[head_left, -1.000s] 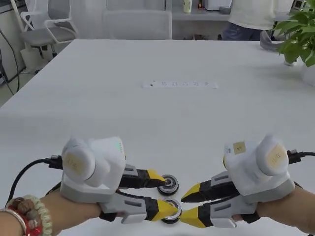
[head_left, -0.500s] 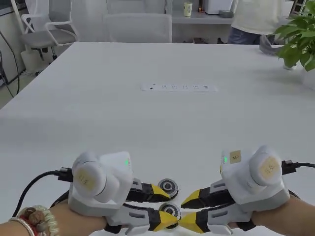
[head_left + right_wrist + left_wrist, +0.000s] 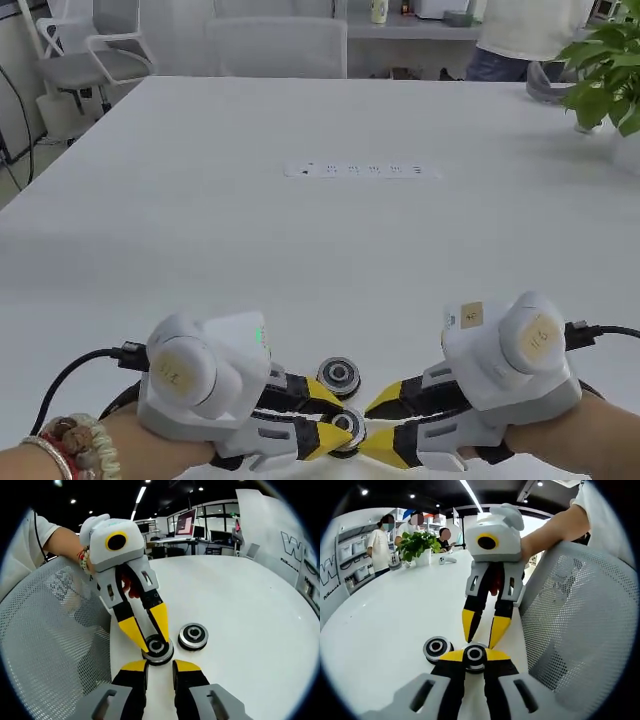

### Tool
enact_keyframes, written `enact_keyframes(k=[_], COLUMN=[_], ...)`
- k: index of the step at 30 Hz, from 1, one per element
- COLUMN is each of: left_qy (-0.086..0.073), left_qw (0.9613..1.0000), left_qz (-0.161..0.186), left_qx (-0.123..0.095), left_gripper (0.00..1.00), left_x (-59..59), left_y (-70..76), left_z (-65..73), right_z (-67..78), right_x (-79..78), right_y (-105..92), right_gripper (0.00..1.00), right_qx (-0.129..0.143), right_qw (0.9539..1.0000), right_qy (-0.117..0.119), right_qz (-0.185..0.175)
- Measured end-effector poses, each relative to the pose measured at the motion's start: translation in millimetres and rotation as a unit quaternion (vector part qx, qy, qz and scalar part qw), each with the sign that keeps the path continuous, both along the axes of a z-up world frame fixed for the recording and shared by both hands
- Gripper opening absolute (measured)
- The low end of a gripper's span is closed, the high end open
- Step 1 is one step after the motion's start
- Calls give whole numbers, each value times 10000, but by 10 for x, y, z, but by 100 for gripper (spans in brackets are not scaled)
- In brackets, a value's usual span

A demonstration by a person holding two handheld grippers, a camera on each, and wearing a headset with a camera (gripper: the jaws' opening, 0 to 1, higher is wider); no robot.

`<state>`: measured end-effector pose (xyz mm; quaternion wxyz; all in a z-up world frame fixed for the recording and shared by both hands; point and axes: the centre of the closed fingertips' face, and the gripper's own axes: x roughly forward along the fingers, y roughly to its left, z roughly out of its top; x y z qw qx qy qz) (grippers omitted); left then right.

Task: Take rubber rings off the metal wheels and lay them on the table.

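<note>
Left gripper (image 3: pixel 474 656) has closed, clamping the near round black-ringed metal wheel (image 3: pixel 158 650); right gripper (image 3: pixel 160 666) jaws apart opposite; second wheel (image 3: pixel 192 636) alongside.

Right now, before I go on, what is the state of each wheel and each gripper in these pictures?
near wheel: looks flat on the table, held, rubber ring on.
far wheel: free, flat on the table, ring on.
left gripper: fingers closed on the near wheel.
right gripper: open, fingers at the near wheel's edge, not gripping it.
</note>
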<state>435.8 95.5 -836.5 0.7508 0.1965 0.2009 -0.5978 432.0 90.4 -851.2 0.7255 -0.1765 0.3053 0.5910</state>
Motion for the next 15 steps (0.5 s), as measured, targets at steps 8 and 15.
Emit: enact_keyframes(k=[8, 15], left_qy=[-2, 1], left_qw=[9999, 9999], left_qz=[-24, -1], left_qx=[-99, -146], left_gripper=[8, 8], left_x=[9, 8], left_y=[15, 10], left_z=[6, 7], right_z=[-27, -19], right_x=[-21, -14], right_y=[49, 58], right_gripper=[20, 19], right_qx=[0, 1], right_qw=[10000, 10000], right_qy=[-10, -36], right_qz=[73, 83])
